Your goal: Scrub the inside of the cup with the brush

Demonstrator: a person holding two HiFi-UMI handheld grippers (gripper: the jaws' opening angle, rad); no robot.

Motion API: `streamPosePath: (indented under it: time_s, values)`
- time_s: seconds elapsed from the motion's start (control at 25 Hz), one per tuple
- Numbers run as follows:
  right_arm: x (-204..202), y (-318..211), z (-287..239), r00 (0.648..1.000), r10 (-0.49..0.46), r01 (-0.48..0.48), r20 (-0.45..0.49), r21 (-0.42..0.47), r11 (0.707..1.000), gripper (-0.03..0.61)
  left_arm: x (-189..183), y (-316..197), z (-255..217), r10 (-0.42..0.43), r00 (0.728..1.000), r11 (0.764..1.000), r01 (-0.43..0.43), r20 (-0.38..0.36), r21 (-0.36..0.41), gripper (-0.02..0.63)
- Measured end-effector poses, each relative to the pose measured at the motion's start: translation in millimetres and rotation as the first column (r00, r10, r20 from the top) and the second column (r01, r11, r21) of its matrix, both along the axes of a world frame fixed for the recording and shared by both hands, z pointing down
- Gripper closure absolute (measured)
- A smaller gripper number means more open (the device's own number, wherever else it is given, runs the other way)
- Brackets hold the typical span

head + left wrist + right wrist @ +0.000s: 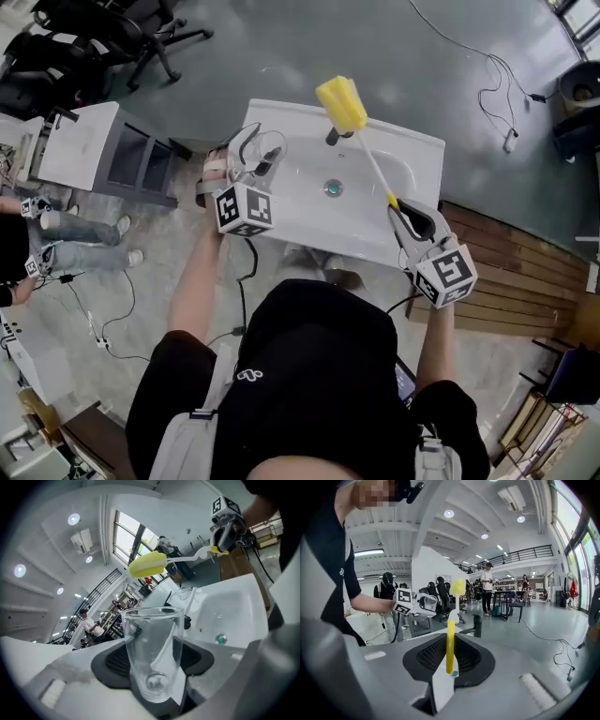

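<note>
1. The brush (367, 155) slants across the sink (427, 155). Its long axis runs from the yellow handle at the near right edge up to the yellow sponge head at the far rim.
2. The sponge head points away from the person and is raised above the basin. It is off to the right of the cup (267, 150) and apart from it.
3. In the left gripper view the cup's long axis runs up the picture, with its base low between the jaws and its open rim on top.
4. The left tongs (255, 157) stand fairly wide, with both jaws pressed on the sides of the clear cup at the sink's left edge.
5. The right tongs (412, 220) are nearly closed, pinching the thin yellow handle end of the brush.
6. The clear cup is hard to make out from the head view.
7. The sponge head covers most of the tap (332, 137).
8. The person's head and shoulders cut off the sink's near edge.
</note>
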State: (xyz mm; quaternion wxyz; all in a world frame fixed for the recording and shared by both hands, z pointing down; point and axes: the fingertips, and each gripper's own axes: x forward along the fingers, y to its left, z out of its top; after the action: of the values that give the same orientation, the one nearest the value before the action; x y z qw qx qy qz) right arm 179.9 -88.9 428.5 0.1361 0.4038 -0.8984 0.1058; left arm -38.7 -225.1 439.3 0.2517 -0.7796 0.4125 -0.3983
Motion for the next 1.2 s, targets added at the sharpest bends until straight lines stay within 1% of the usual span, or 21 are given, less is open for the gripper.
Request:
streamPosePath:
  time_s: [0.08, 0.16, 0.28, 0.4, 0.48, 0.68, 0.76, 0.88, 0.96, 1.08, 1.2]
  values:
    - [1, 9, 3, 0.999, -0.035, 0.035, -0.014, -0.01, 0.999, 0.528, 3, 4, -1, 0.002, 0.999, 1.0, -0.002, 0.053, 0.003, 0.328]
    - [2, 17, 6, 0.997, -0.072, 0.071, -0.032, -0.016, 0.997, 0.528, 5, 7, 0, 0.01, 0.993, 1.0, -0.011, 0.121, 0.007, 0.328]
    - [-2, 29, 10, 0.99, -0.127, 0.126, -0.065, -0.024, 0.992, 0.528, 4, 11, 4, 0.023, 0.977, 1.0, -0.027, 0.214, 0.014, 0.328]
    - [-7, 40, 12, 0.978, -0.185, 0.183, -0.094, -0.031, 0.983, 0.528, 5, 14, 7, 0.035, 0.96, 0.999, -0.041, 0.278, 0.016, 0.328]
    - [-10, 45, 14, 0.971, -0.215, 0.212, -0.107, -0.038, 0.977, 0.528, 6, 15, 8, 0.044, 0.953, 0.999, -0.05, 0.3, 0.012, 0.328]
    - [-13, 51, 20, 0.96, -0.252, 0.246, -0.126, -0.058, 0.968, 0.528, 5, 16, 10, 0.054, 0.943, 0.998, -0.058, 0.329, 0.004, 0.328]
    - [-14, 53, 24, 0.952, -0.267, 0.259, -0.151, -0.069, 0.963, 0.528, 4, 16, 10, 0.058, 0.938, 0.998, -0.063, 0.342, 0.003, 0.328]
    - [-17, 55, 30, 0.933, -0.289, 0.276, -0.213, -0.092, 0.957, 0.528, 2, 14, 12, 0.065, 0.929, 0.998, -0.069, 0.363, -0.002, 0.328]
    - [-18, 54, 32, 0.921, -0.303, 0.286, -0.245, -0.102, 0.953, 0.528, 3, 13, 15, 0.076, 0.916, 0.997, -0.081, 0.394, -0.004, 0.328]
    - [-18, 53, 35, 0.905, -0.319, 0.297, -0.281, -0.118, 0.948, 0.528, 8, 14, 21, 0.102, 0.886, 0.994, -0.112, 0.452, -0.005, 0.328]
    - [-18, 52, 39, 0.879, -0.336, 0.304, -0.337, -0.146, 0.941, 0.528, 11, 16, 26, 0.126, 0.86, 0.99, -0.14, 0.494, -0.008, 0.328]
